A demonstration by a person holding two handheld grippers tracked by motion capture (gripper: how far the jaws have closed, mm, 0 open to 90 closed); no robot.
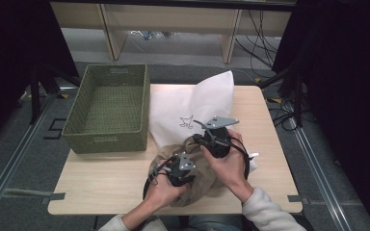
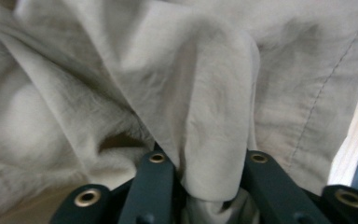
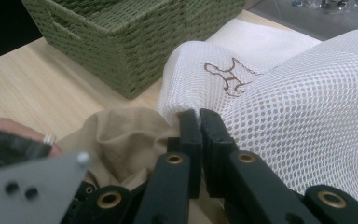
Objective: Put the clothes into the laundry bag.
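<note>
A crumpled beige garment [image 1: 200, 180] lies bunched at the near edge of the wooden table [image 1: 101, 180], at about six o'clock from the table's middle, partly over the lower edge of a white mesh bag [image 1: 192, 103]. The bag spreads from the table's centre toward twelve o'clock, with a small brown animal outline [image 1: 187, 122] stitched on it.

The left gripper [image 1: 179, 172] sits on the garment's nine o'clock side. In the left gripper view a thick fold of the beige cloth [image 2: 209, 140] rises between its jaws, which are clenched on it.

The right gripper [image 1: 215, 139] is at about one o'clock from the left one, where garment and bag meet. In the right gripper view its jaws stand pressed together, grasping the edge of the mesh bag [image 3: 298, 107], with the beige cloth [image 3: 121, 140] just beside them at nine o'clock.

A green woven basket [image 1: 107, 139] stands at ten o'clock on the table, hanging over the far left corner, just beside the bag.
</note>
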